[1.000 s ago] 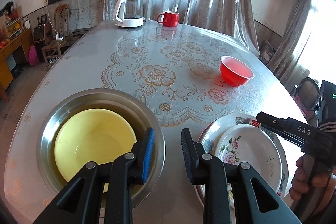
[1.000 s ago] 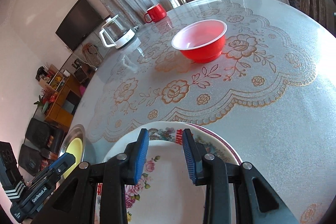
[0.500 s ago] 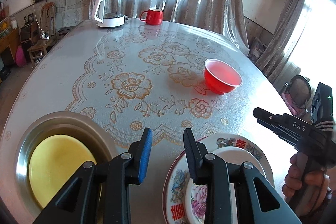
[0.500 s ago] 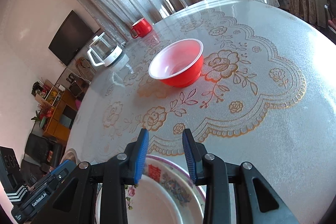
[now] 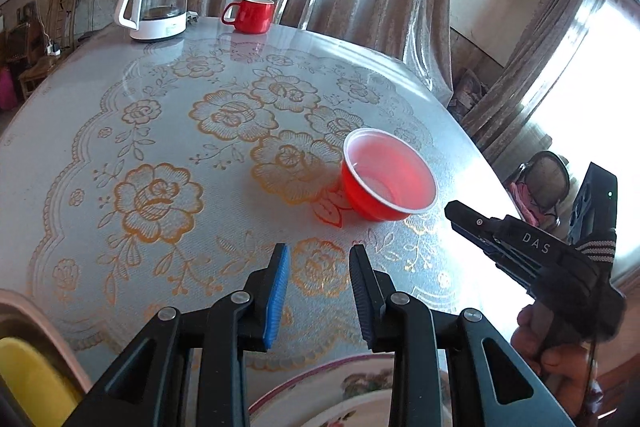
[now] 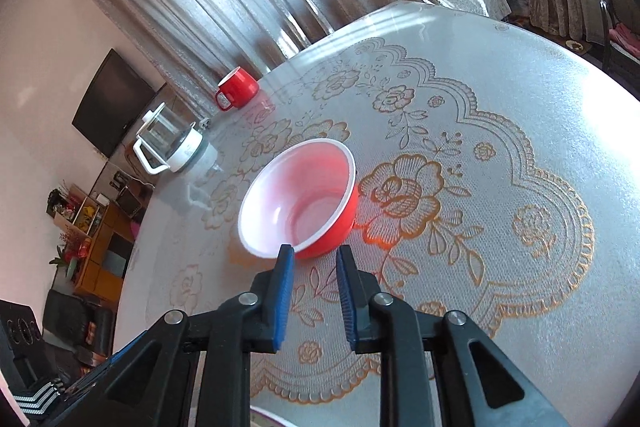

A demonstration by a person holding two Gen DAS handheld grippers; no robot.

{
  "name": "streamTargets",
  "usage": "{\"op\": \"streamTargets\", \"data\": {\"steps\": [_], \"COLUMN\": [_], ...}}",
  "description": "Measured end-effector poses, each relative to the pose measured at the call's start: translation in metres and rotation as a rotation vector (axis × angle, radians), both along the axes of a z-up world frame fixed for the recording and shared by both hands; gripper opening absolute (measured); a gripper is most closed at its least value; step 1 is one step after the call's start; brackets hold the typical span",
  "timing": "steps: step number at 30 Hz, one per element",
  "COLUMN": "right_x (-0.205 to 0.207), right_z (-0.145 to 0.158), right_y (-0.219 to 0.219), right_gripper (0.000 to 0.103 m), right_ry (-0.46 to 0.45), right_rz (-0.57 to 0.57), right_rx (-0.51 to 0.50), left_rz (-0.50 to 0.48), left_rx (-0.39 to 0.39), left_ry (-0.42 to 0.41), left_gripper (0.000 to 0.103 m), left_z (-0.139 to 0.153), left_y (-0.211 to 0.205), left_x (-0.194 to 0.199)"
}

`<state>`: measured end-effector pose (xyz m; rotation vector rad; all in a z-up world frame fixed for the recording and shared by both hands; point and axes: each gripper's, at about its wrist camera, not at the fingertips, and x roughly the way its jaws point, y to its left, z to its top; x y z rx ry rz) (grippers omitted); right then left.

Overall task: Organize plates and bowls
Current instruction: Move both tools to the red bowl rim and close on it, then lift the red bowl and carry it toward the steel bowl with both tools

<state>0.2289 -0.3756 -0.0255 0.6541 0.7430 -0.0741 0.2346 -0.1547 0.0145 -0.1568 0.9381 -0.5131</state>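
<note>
A red bowl (image 5: 390, 179) with a white inside (image 6: 300, 195) stands upright on the lace tablecloth. My right gripper (image 6: 315, 255) points at its near rim from just short of it. Its jaws are closing, a narrow gap is left, and nothing is pressed between the pads. In the left wrist view that gripper (image 5: 456, 211) comes in from the right, close beside the bowl. My left gripper (image 5: 318, 255) hovers open over the cloth, nearer than the bowl, with nothing in it. The stacked floral plates (image 5: 320, 387) and the steel basin (image 5: 24, 311) holding a yellow bowl (image 5: 28, 379) show at the bottom edge.
A glass kettle (image 5: 158, 3) and a red mug (image 5: 250, 14) stand at the table's far side by the curtains. A chair (image 5: 548, 179) sits beyond the table's right edge. A hand (image 5: 536, 331) holds the right gripper. A wall TV (image 6: 112, 103) hangs at the left.
Both grippers have moved forward over the table, away from the basin and plates and toward the red bowl. The right jaws have narrowed. The plates have slid nearly out of the right view.
</note>
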Motion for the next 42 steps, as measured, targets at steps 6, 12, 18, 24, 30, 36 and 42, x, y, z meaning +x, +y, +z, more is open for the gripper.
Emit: {"op": "streamTargets", "data": {"steps": [6, 12, 18, 24, 30, 36, 42], "right_x": [0.026, 0.038, 0.043, 0.037, 0.027, 0.011, -0.005], "right_z": [-0.009, -0.016, -0.018, -0.017, -0.014, -0.014, -0.016], "right_y": [-0.016, -0.021, -0.014, -0.001, 0.029, 0.066, 0.091], "right_gripper": [0.021, 0.014, 0.008, 0.008, 0.008, 0.008, 0.009], "right_ry": [0.024, 0.034, 0.033, 0.034, 0.044, 0.063, 0.074], "right_rz": [-0.033, -0.027, 0.003, 0.026, 0.102, 0.179, 0.22], "right_rx": [0.01, 0.014, 0.02, 0.055, 0.085, 0.093, 0.103], "left_rz": [0.003, 0.012, -0.004, 0.023, 0.101, 0.142, 0.15], "left_rx": [-0.049, -0.06, -0.084, -0.102, -0.093, -0.045, -0.036], "left_ry": [0.056, 0.098, 0.146, 0.134, 0.15, 0.133, 0.112], "left_gripper": [0.032, 0.03, 0.014, 0.014, 0.014, 0.014, 0.014], "left_z": [-0.011, -0.025, -0.038, -0.027, -0.022, -0.018, -0.019], "left_y": [-0.028, -0.053, -0.055, -0.028, 0.012, 0.044, 0.069], "left_x": [0.038, 0.065, 0.068, 0.05, 0.023, -0.012, -0.041]}}
